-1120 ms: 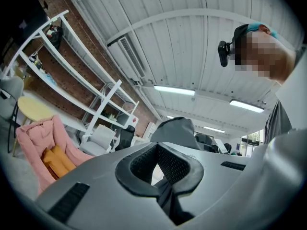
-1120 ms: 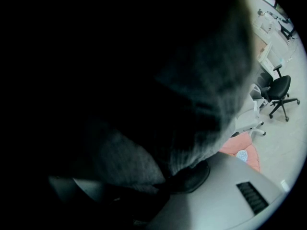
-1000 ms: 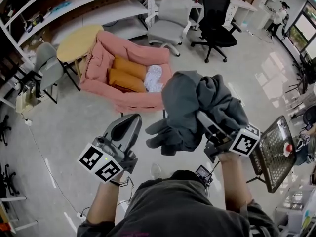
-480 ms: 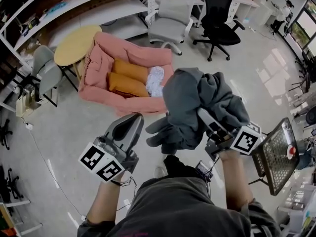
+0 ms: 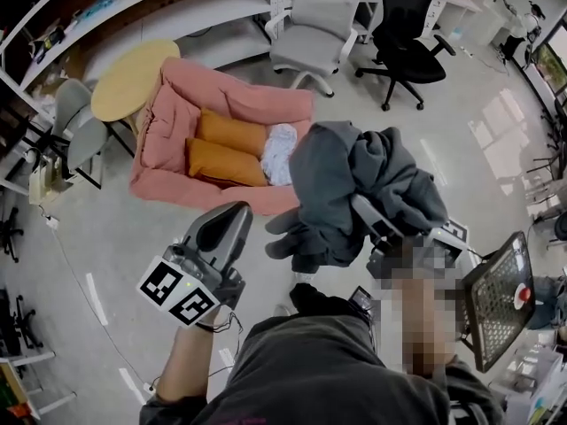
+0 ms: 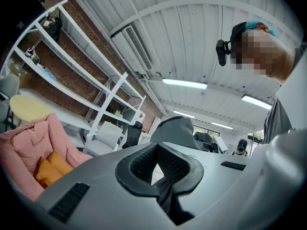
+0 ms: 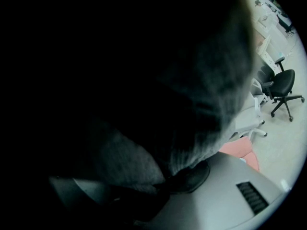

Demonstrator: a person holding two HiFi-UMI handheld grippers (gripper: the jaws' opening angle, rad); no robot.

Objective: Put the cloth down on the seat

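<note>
A bundled dark grey cloth hangs in the air over the floor, just in front of the pink seat. My right gripper is shut on it from below, its tips buried in the folds. In the right gripper view the cloth fills nearly the whole picture. My left gripper is shut with nothing in it, to the left of the cloth and apart from it. Two orange cushions and a white patterned cloth lie on the seat. The left gripper view shows the seat at far left.
A round yellow table stands behind the seat, with a grey chair to its left. Farther back are a white office chair and a black office chair. A black mesh table is at my right.
The seat has slid down and left in the head view and looks a little nearer. Both grippers and the cloth keep the same pose.
</note>
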